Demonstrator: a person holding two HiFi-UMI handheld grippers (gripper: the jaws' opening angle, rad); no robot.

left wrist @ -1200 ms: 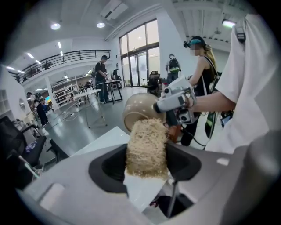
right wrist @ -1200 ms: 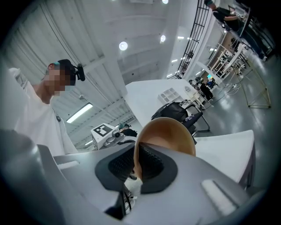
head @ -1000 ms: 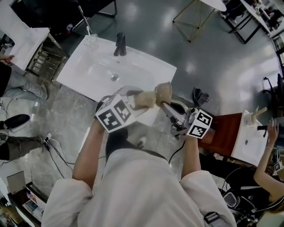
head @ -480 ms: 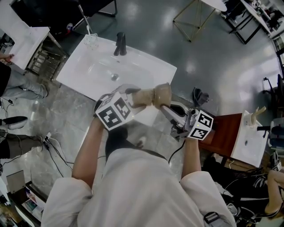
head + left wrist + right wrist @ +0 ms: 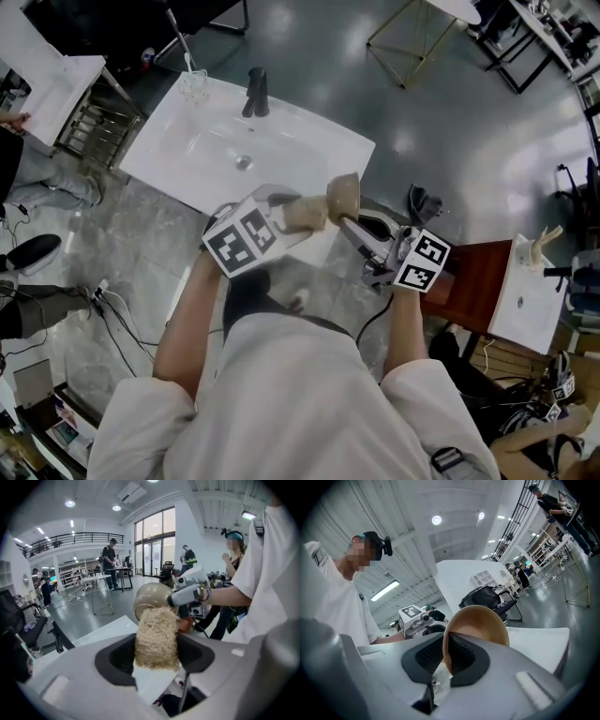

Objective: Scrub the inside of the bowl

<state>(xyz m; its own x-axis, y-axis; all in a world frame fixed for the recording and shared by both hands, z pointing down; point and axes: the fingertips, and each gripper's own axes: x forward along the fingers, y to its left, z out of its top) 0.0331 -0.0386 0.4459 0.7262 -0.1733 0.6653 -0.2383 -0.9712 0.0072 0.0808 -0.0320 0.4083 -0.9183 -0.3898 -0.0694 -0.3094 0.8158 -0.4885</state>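
- A white sink basin (image 5: 309,141) with a round metal drain (image 5: 243,162) and a black faucet (image 5: 254,92) at its far rim.
- A clear glass (image 5: 192,87) at the basin's far left corner, with a thin stick standing in it.
- A gold wire frame (image 5: 405,37) on the glossy grey floor (image 5: 450,122).
- A smaller white sink (image 5: 523,295) on a reddish-brown cabinet (image 5: 473,281), at the right.
- A metal rack (image 5: 89,127) left of the basin.
- Cables (image 5: 117,305) lying on the floor.

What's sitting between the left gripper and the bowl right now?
A tan fibrous scrub pad, clamped in the left gripper, spans that stretch up to the bowl; the left gripper view shows it.
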